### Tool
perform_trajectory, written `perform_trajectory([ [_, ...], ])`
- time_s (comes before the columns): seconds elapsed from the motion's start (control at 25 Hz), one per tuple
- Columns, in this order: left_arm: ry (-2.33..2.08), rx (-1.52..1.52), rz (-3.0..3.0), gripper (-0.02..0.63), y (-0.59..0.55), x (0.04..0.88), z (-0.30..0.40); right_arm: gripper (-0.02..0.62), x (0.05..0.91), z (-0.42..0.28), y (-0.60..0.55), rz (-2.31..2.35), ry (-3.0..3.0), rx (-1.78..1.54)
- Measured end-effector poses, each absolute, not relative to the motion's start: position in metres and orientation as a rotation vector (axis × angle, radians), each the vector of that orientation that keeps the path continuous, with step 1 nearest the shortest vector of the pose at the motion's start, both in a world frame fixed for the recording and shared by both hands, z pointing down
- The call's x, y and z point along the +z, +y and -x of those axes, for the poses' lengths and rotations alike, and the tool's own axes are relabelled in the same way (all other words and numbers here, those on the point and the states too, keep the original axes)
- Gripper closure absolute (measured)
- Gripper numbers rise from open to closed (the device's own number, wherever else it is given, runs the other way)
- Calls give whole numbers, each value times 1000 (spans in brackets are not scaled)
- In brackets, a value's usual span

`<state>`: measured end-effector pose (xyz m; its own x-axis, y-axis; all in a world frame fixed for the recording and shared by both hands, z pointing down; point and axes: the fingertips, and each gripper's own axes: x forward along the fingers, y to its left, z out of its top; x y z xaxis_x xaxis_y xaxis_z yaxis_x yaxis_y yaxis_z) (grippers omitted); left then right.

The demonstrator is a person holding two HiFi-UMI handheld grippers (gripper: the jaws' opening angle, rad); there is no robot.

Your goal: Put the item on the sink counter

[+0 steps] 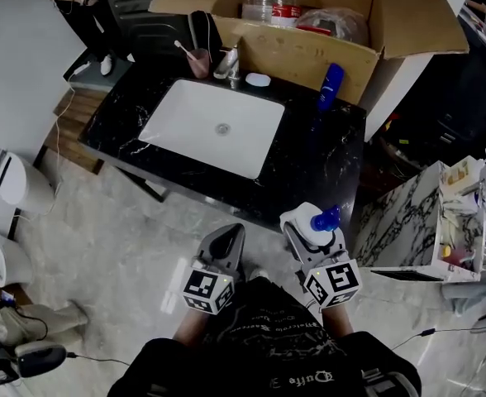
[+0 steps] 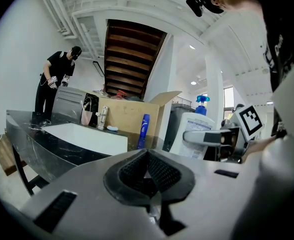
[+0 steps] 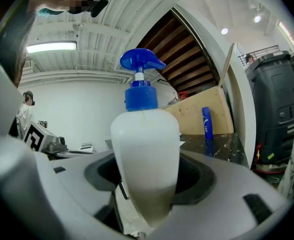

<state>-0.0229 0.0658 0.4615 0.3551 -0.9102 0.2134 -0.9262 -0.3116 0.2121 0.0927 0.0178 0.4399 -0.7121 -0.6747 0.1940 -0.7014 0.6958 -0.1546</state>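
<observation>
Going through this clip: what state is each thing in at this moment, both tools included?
Right tool: shut on the pump bottle.
Pump bottle: upright, held in the air, not yet on the counter.
Left tool: shut, nothing in it.
Blue bottle: standing upright on the counter.
Cardboard box: flaps open.
Sink basin: empty.
Pink cup: upright, toothbrush in it.
</observation>
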Motion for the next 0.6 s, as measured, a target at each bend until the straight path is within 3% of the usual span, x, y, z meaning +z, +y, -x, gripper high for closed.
perform_trajectory([
  [0.6,-1473,78,-2435,598,-57,456,55,322,431,-72,-87,-1354,-2715,355],
])
